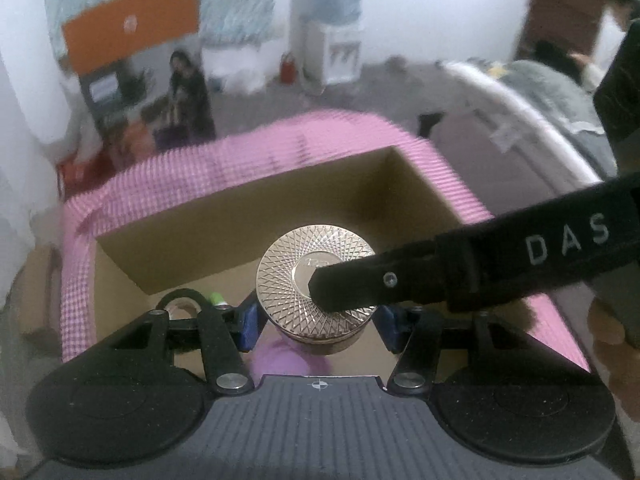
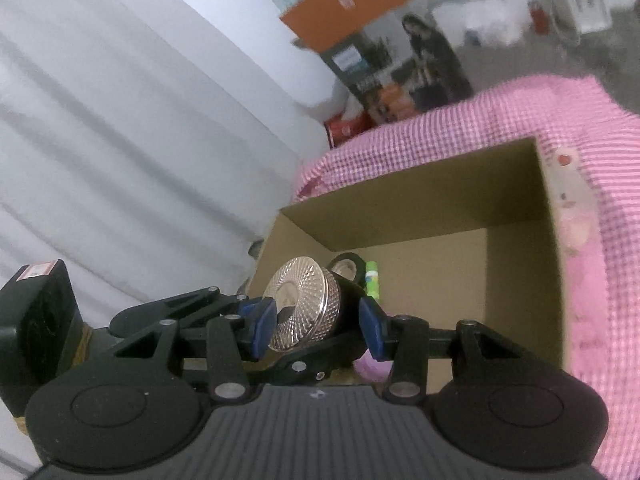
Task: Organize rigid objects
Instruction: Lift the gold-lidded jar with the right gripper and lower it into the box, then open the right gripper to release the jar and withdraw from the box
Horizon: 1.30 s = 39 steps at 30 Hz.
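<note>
The jar (image 1: 316, 276), a dark round container with a gold, diamond-patterned lid, sits at lower centre of the left wrist view, clamped by its body between the blue pads (image 1: 249, 326) of the left tool (image 1: 320, 326). In the right wrist view the same jar (image 2: 304, 304) appears tilted on its side at lower centre, with the right tool (image 2: 316, 328) gripping it by lid top and base, one black finger lying across the lid. Both tools hold it above the open cardboard box (image 1: 240, 216), which fills the middle of each frame on pink checked cloth (image 1: 280, 140). On the box floor behind the jar lie a black ring-shaped object (image 2: 347, 268) and a small green tube (image 2: 372, 280).
</note>
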Available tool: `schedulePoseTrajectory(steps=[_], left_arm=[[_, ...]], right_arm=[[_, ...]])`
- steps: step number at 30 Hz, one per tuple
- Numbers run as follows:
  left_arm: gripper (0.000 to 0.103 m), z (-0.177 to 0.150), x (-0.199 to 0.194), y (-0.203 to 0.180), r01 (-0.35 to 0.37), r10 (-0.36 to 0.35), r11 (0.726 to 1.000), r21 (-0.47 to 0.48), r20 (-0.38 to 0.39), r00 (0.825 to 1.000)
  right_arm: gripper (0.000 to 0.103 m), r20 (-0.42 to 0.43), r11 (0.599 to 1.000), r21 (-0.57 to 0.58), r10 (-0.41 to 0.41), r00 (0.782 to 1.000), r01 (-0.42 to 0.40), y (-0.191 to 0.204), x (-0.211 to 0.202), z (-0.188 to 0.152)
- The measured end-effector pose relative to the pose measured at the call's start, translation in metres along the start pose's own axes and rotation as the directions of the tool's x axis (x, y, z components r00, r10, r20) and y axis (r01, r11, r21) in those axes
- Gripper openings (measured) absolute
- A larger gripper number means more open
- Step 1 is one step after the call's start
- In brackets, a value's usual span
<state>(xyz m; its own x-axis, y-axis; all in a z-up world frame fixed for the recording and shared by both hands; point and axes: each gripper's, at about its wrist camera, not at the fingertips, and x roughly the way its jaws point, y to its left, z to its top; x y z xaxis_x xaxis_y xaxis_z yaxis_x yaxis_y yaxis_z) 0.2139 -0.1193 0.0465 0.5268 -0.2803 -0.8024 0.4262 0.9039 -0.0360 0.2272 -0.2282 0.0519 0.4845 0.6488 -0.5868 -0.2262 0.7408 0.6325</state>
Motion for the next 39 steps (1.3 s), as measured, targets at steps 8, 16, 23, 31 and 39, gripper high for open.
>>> schedulePoseTrajectory(steps=[8,16,23,31,39], left_arm=[[0.056,0.030,0.067,0.035,-0.061,0.051,0.997,-0.054,-0.166,0.985],[0.056,0.044,0.118,0.053,-0.106,0.086,0.992,-0.065,-0.255,0.963],[0.057,0.037,0.140,0.050,-0.127,0.109,0.991,-0.038,-0.310,0.945],[0.063,0.042,0.127,0.045,-0.129,0.117,0.991,-0.024,-0.283,0.952],[0.071,0.038,0.071,0.034,-0.115,0.109,0.993,-0.014,-0.201,0.974]], right_arm=[[0.049,-0.136,0.997,0.072,-0.008,0.991,0.018,-0.033,0.076,0.055],[0.049,-0.202,0.992,0.125,0.006,0.979,0.019,-0.068,0.134,0.080],[0.049,-0.251,0.992,0.114,-0.023,0.968,0.053,-0.080,0.158,0.079],[0.049,-0.254,0.990,0.121,-0.035,0.967,0.067,-0.087,0.159,0.076],[0.049,-0.140,0.991,0.128,-0.022,0.990,0.040,-0.072,0.100,0.071]])
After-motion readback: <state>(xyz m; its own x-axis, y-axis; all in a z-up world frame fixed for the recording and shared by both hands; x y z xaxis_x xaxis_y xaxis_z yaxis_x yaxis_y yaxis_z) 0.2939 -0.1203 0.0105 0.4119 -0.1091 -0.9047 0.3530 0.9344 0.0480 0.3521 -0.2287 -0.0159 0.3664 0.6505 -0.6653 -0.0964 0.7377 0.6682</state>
